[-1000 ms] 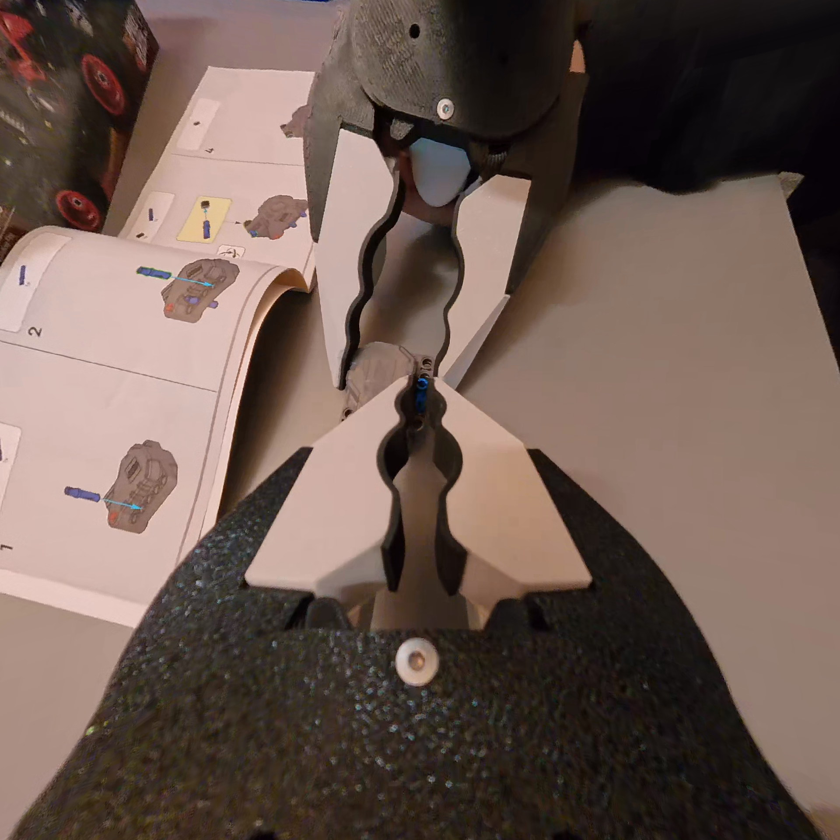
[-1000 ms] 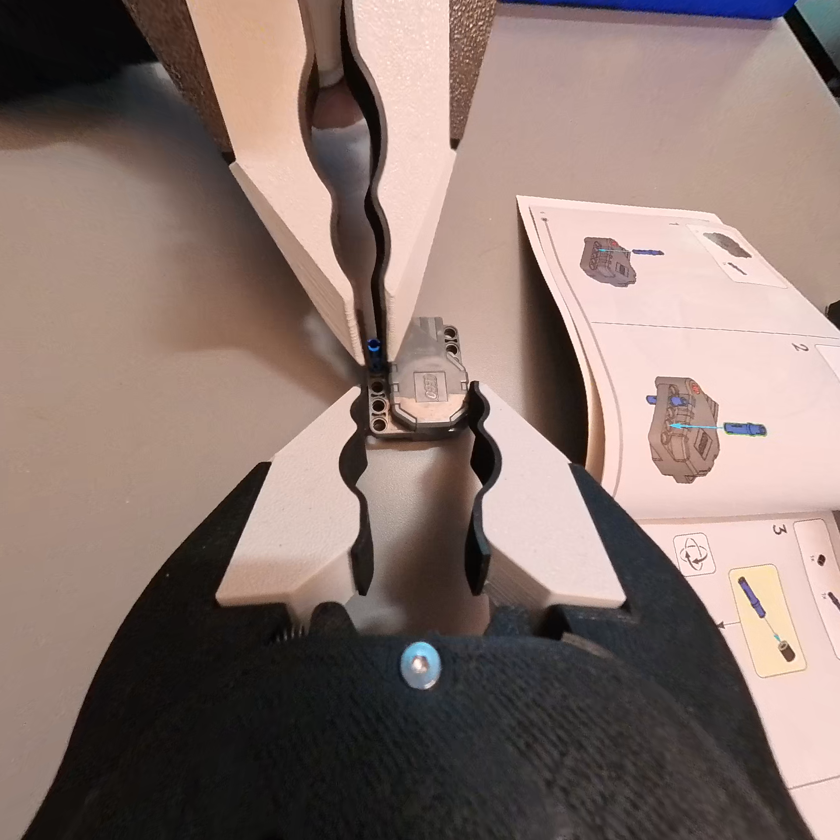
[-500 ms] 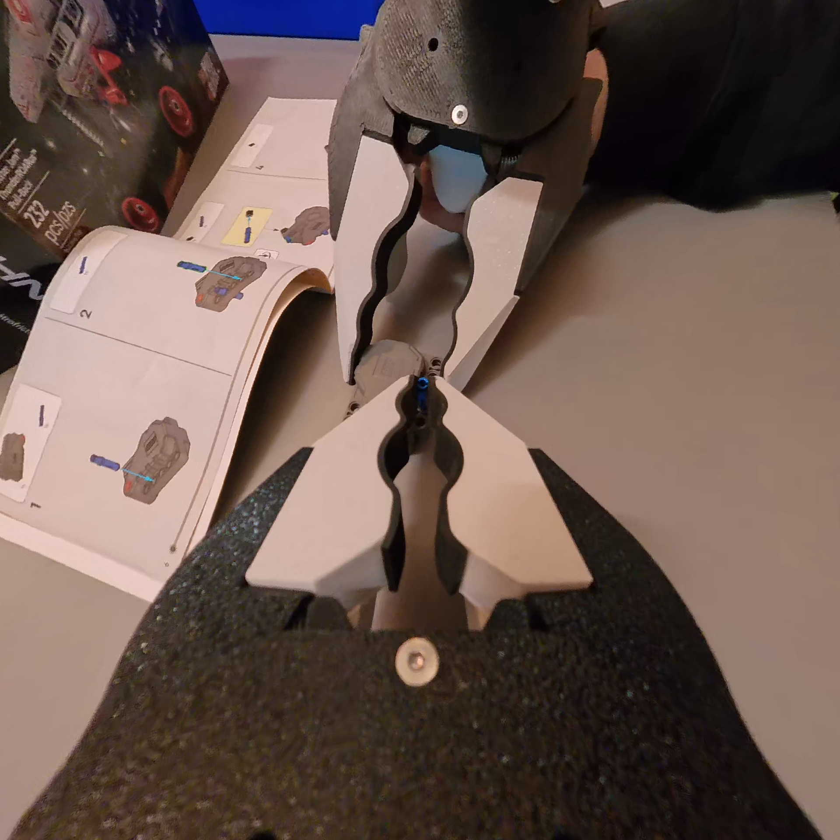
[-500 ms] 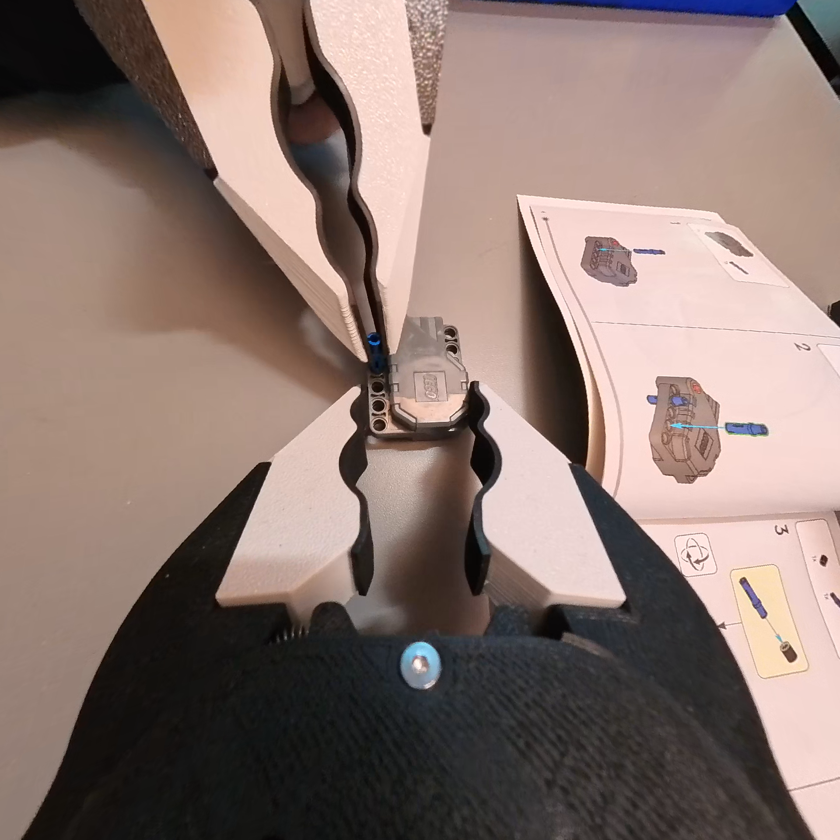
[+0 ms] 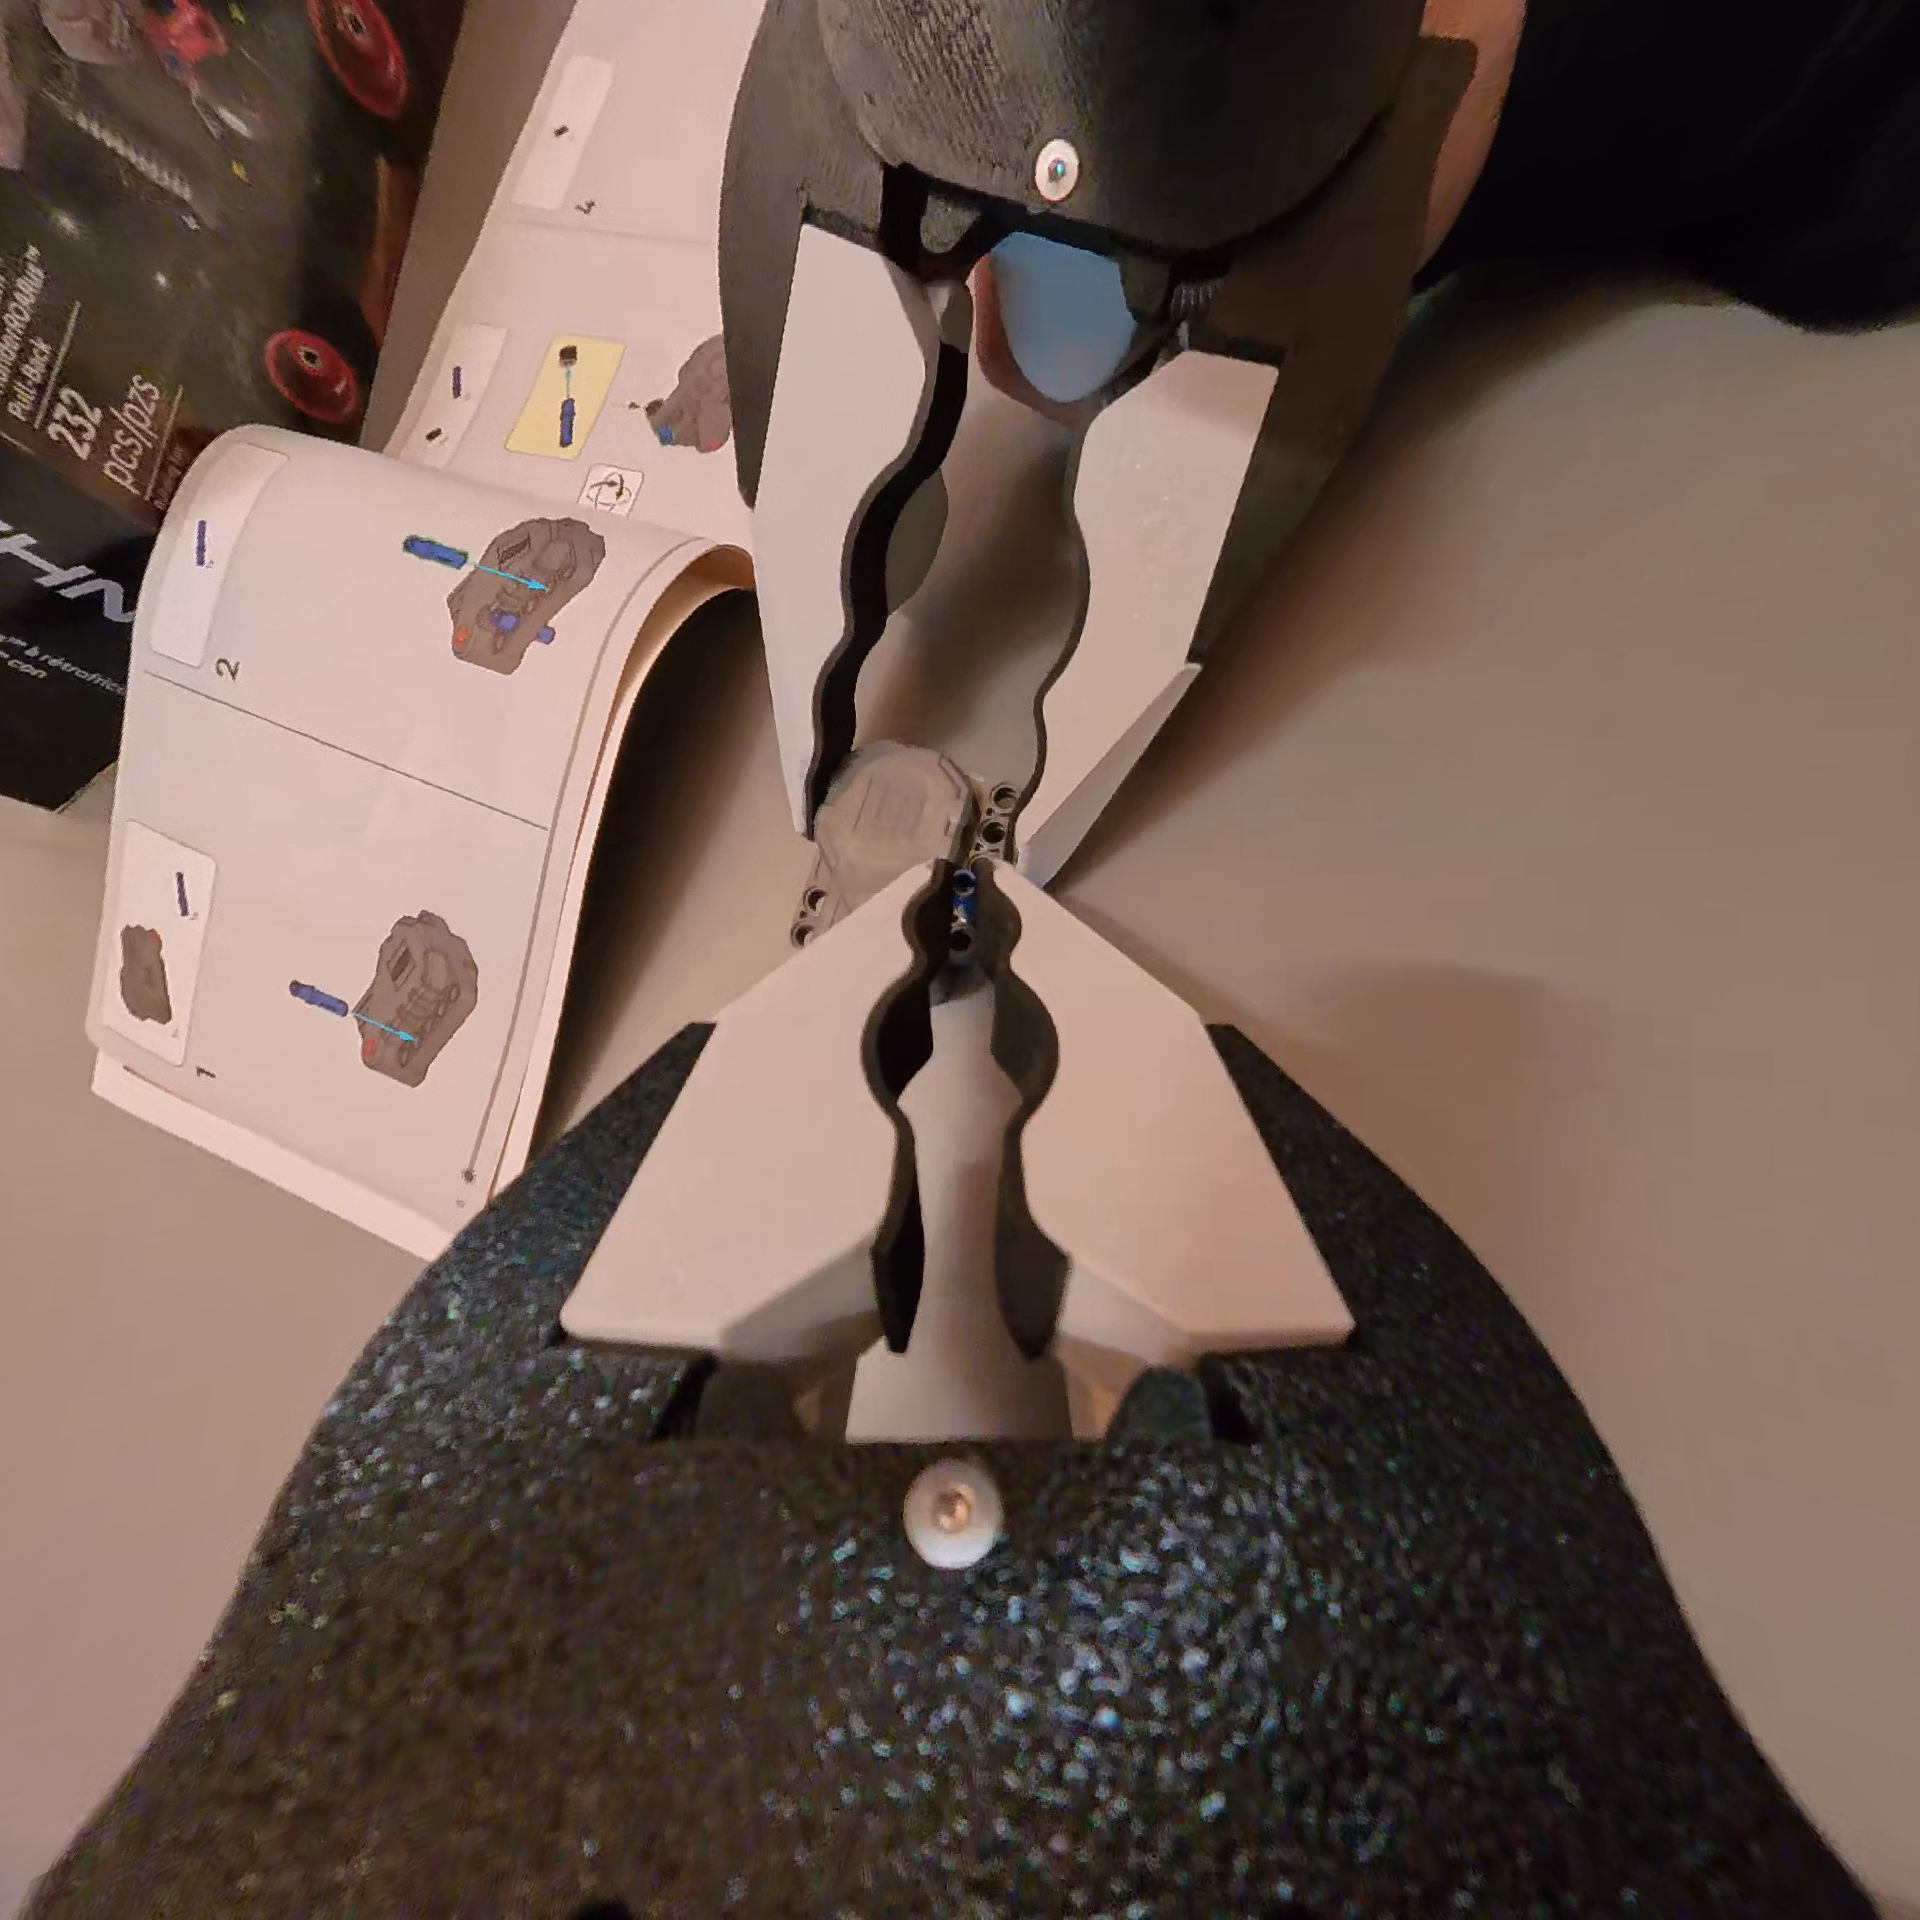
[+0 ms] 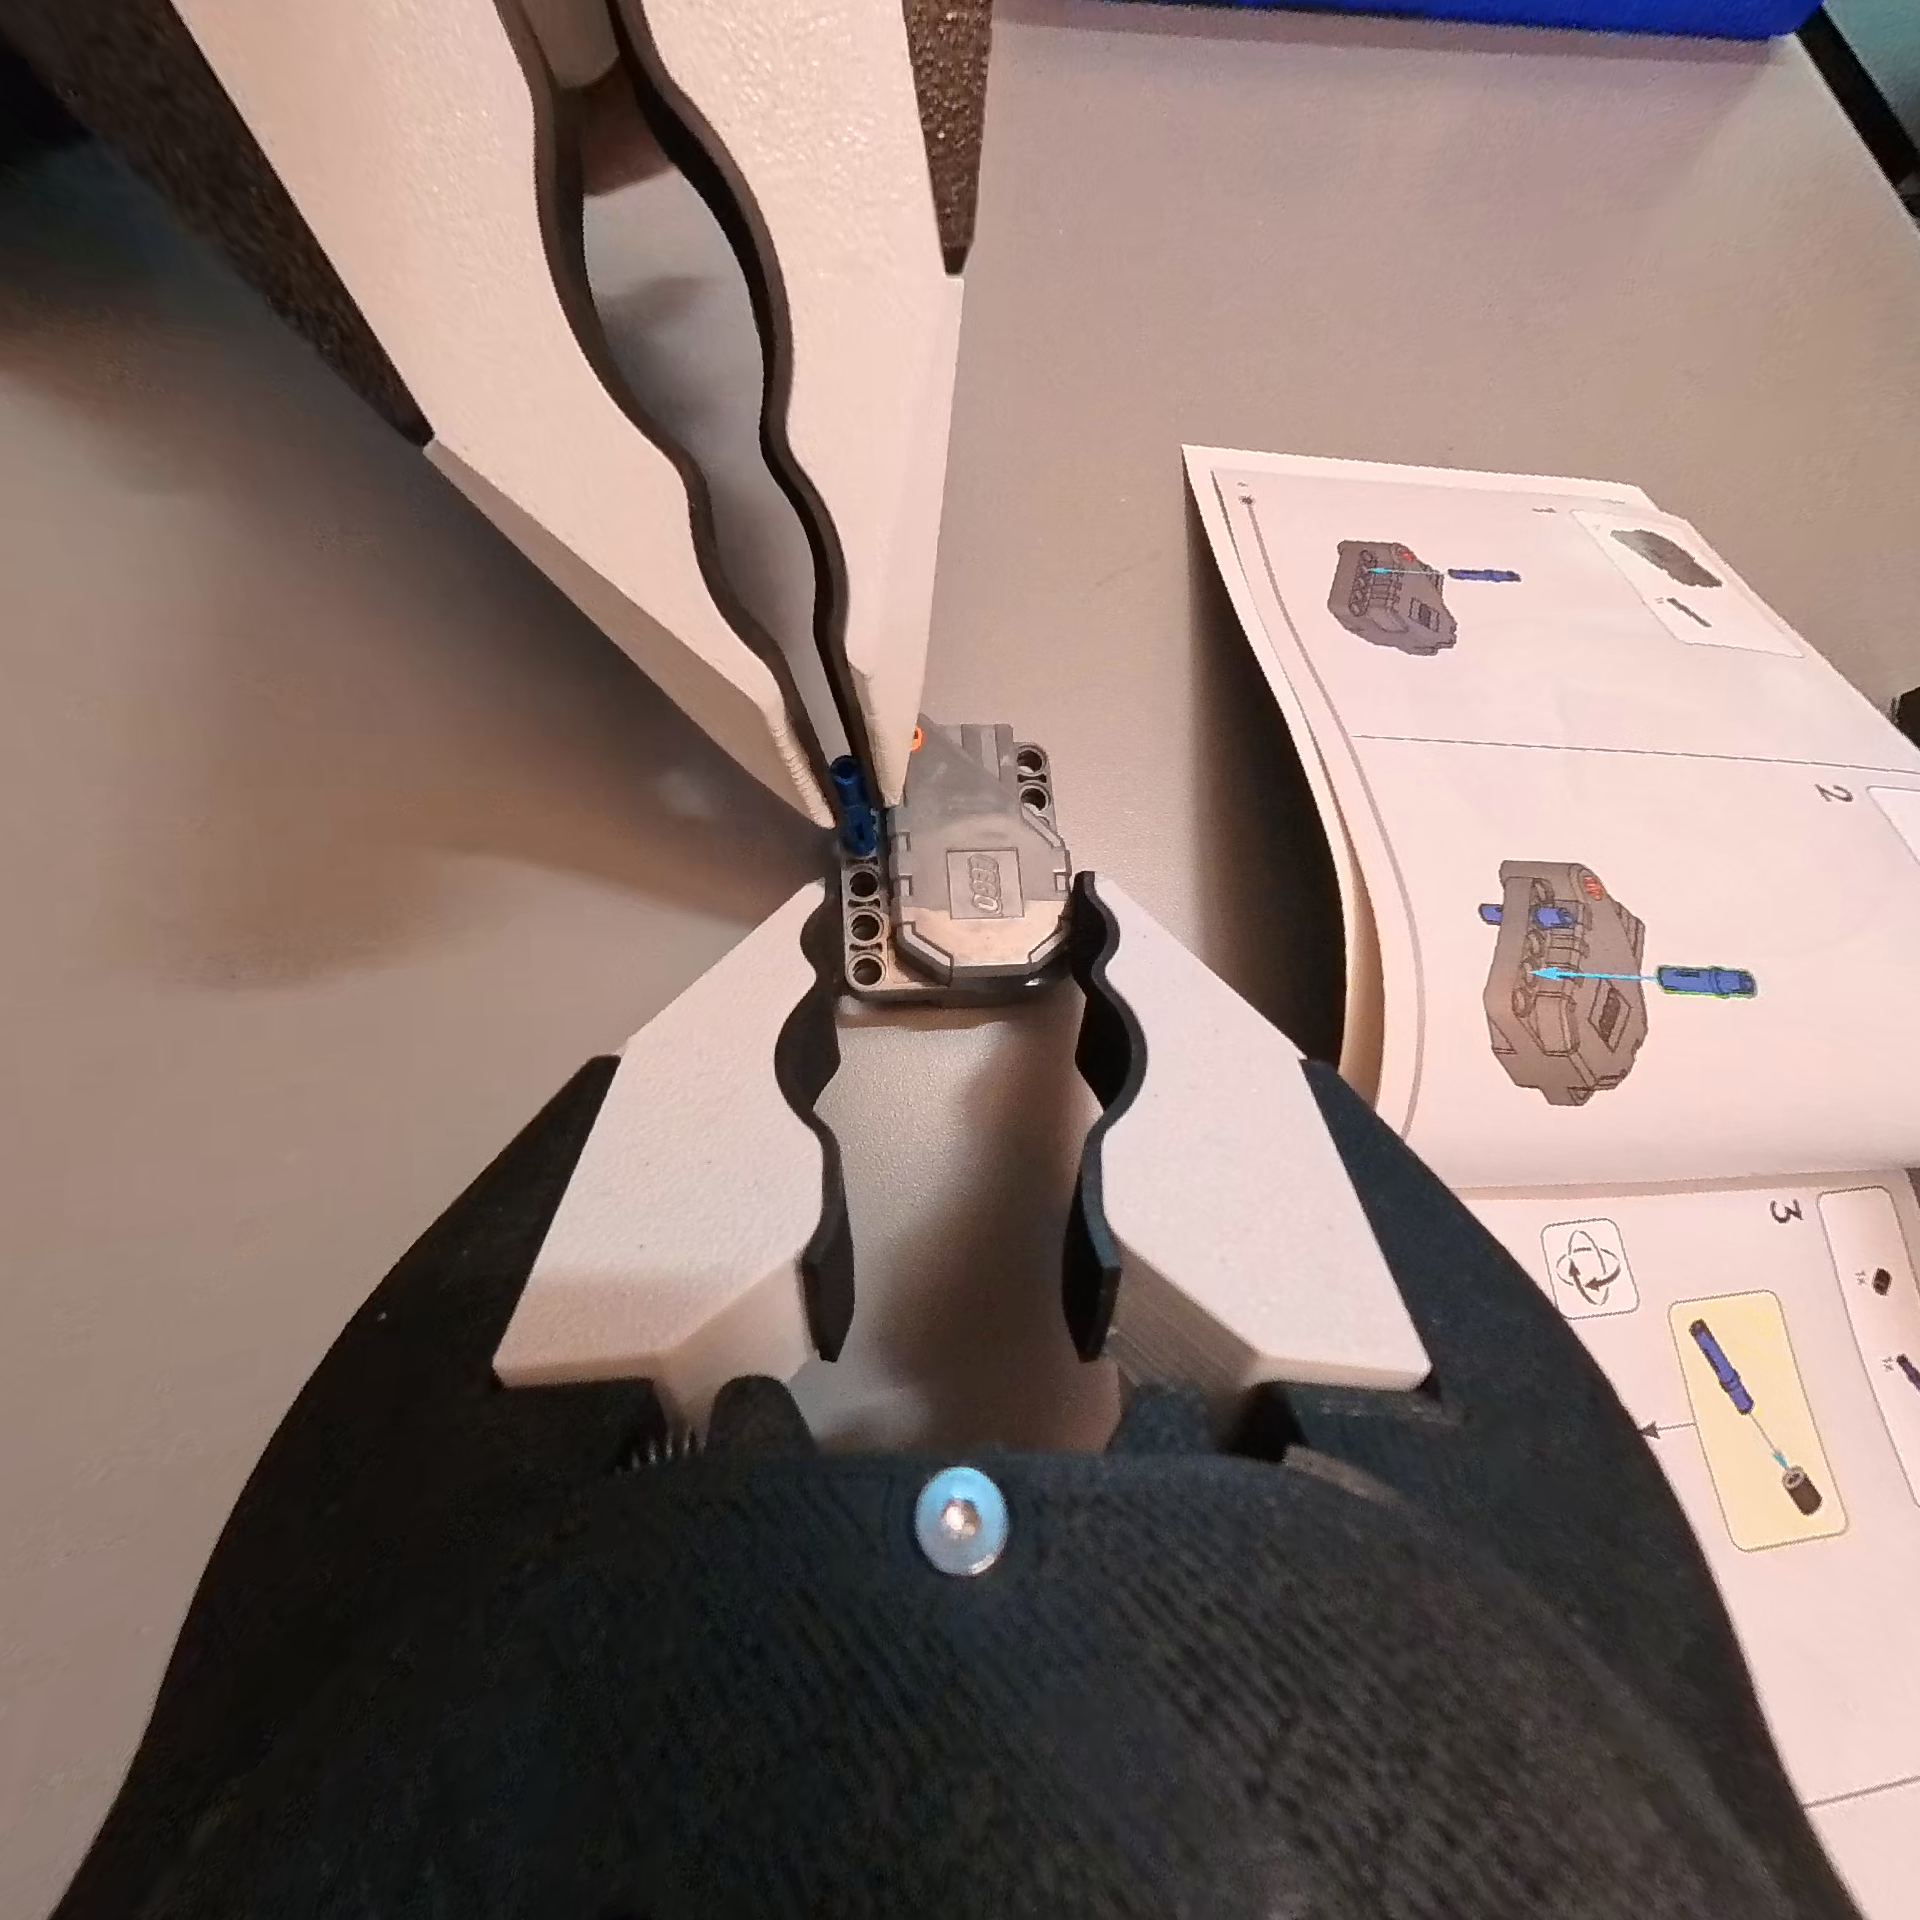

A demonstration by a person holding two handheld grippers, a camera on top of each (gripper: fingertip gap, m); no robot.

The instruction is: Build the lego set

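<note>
1. Over the last second the left hand-held gripper [image 5: 964, 914] has tilted and edged in, so the blue pin [image 6: 854, 802] pinched at its tips now leans more steeply toward the row of holes on the grey block [image 6: 971, 883].
2. The pin's lower end sits at the end hole, but its shaft is still mostly outside, so I judge it is not yet seated. This looks like one of the opening steps, with most of the build ahead.
3. The right hand-held gripper [image 6: 951, 940] has kept its place, its fingers partly spread and clamped on the block's sides, pinning it to the bench [image 6: 312, 623].
4. The left gripper's fingers are nearly together, with only the pin between them.
5. An open instruction booklet [image 6: 1610, 831] lies just beside the block, and the set's box [image 5: 156, 260] stands beyond it.
6. The left gripper's broad tips crowd the block's top and hide the hole, so lining the pin up may be awkward.
</note>
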